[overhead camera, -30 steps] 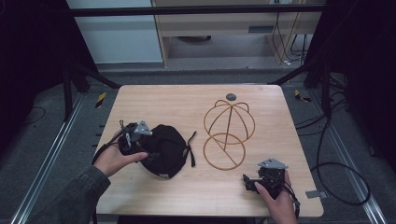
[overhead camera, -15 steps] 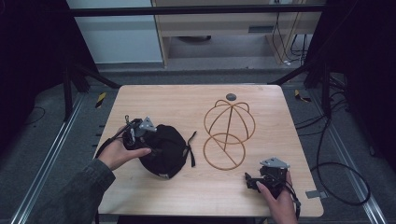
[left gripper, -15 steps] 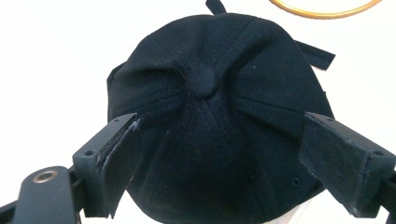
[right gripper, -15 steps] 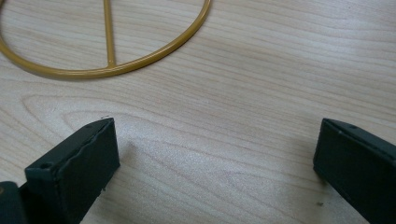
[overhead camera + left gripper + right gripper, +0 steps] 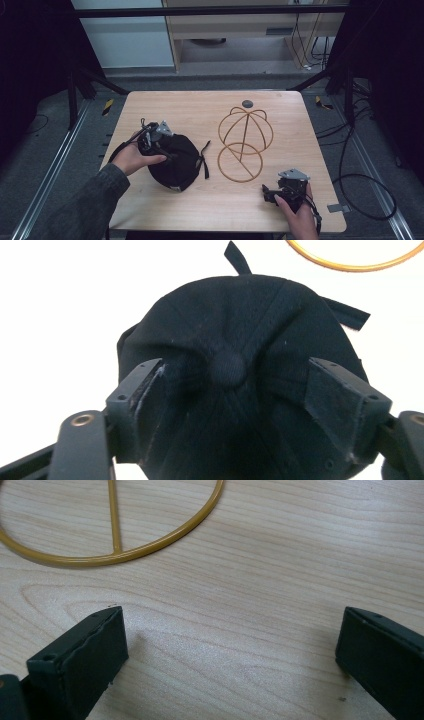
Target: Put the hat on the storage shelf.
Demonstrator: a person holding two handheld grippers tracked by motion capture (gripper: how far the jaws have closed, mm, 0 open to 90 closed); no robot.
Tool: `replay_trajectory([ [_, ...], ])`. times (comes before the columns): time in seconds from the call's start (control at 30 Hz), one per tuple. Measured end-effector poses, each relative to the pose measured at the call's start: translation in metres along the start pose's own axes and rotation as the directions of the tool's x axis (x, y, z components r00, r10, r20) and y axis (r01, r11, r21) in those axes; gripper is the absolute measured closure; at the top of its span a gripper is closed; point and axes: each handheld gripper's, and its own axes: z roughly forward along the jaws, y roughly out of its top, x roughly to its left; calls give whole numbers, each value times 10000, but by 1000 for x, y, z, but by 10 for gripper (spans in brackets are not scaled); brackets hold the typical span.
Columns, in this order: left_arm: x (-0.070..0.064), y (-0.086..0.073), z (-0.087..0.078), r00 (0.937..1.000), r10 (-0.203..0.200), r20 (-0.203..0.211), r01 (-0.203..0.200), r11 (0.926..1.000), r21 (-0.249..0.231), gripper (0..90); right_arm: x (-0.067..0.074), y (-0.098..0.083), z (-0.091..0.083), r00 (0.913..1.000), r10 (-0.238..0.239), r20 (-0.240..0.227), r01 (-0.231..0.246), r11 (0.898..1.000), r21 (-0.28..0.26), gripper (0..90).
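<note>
Since 1.0 s ago, left gripper (image 5: 159, 136) advanced over black cap (image 5: 176, 161); jaws spread, straddling crown button (image 5: 227, 368). Cap crumpled, at table's (image 5: 200, 105) 9 o'clock. Gold wire stand (image 5: 243, 142) at centre. Right gripper (image 5: 287, 189), 5 o'clock, jaws apart, holding nothing.
</note>
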Motion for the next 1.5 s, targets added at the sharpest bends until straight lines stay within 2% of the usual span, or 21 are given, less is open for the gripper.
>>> replay_trajectory([
  [0.03, 2, 2, 4, 9998, -118, 179, 118, 9999, 20, 274, 0, 0, 0, 10000, 5, -5, -5, 10000, -3, 4],
  [0.1, 3, 3, 6, 9994, -193, 299, 192, 9998, 33, 325, 0, 0, 0, 10000, -2, 0, 2, 10000, 1, 4],
  [0.17, 6, 3, 9, 9991, -264, 324, 262, 9996, 70, 332, 0, 0, 0, 10000, -7, 1, 7, 10000, 0, 4],
  [0.2, 8, 3, 11, 9989, -320, 341, 318, 9995, 37, 387, 0, 0, 0, 10000, -4, 2, 4, 10000, 0, 4],
  [0.3, 9, 3, 11, 9989, -331, 324, 333, 9994, -43, 436, 0, 0, 0, 10000, -4, 2, 4, 10000, -3, 4],
  [0.5, 10, 1, 13, 9987, -282, 422, 279, 9996, 90, 582, 0, 0, 0, 10000, -2, 1, 2, 10000, 1, 4],
  [0.53, 9, 0, 14, 9988, -299, 393, 294, 9995, 153, 582, 0, 0, 0, 10000, -2, 1, 2, 10000, 1, 4],
  [0.57, 7, 0, 15, 9986, -274, 460, 267, 9995, 160, 645, 0, 0, 0, 10000, 3, -4, -3, 10000, -2, 4],
  [0.67, 5, -1, 12, 9990, -167, 423, 162, 9998, 103, 711, 0, 0, 0, 10000, -5, 2, 5, 10000, 1, 4],
  [0.73, 5, -2, 10, 9991, -176, 393, 173, 9998, 74, 719, 0, 0, 0, 10000, -2, 2, 2, 10000, 1, 4],
  [0.77, 6, -5, 3, 9991, -320, 276, 326, 9993, -205, 720, 0, 0, 0, 10000, 3, -3, -3, 10000, -3, 4],
  [0.83, 6, -7, -1, 9989, -402, 231, 410, 9985, -356, 722, 0, 0, 0, 10000, 2, -3, -2, 10000, -2, 4],
  [0.97, 9, -16, -18, 9964, -851, 10, 849, 9928, -846, 724, 0, 0, 0, 10000, -3, 2, 3, 10000, -2, 4],
  [1.1, 11, -18, -27, 9961, -879, -50, 870, 9915, -972, 724, 0, 0, 0, 10000, 3, 5, -3, 10000, -7, 4],
  [1.17, 10, -21, -38, 9947, -1014, -135, 990, 9873, -1239, 725, 0, 0, 0, 10000, 1, 5, -1, 10000, -2, 4],
  [1.33, 7, -26, -49, 9939, -1088, -202, 1046, 9833, -1487, 726, 0, 0, 0, 10000, 5, 2, -5, 10000, -5, 4],
  [1.37, 6, -28, -53, 9927, -1187, -211, 1138, 9805, -1600, 726, 0, 0, 0, 10000, 5, 2, -5, 10000, -5, 4],
  [1.47, 5, -32, -61, 9930, -1154, -235, 1097, 9788, -1731, 727, 0, 0, 0, 10000, 5, -1, -5, 10000, -7, 4],
  [1.5, 3, -33, -67, 9930, -1158, -225, 1095, 9757, -1895, 727, 0, 0, 0, 10000, -7, 9, 7, 10000, -7, 4],
])
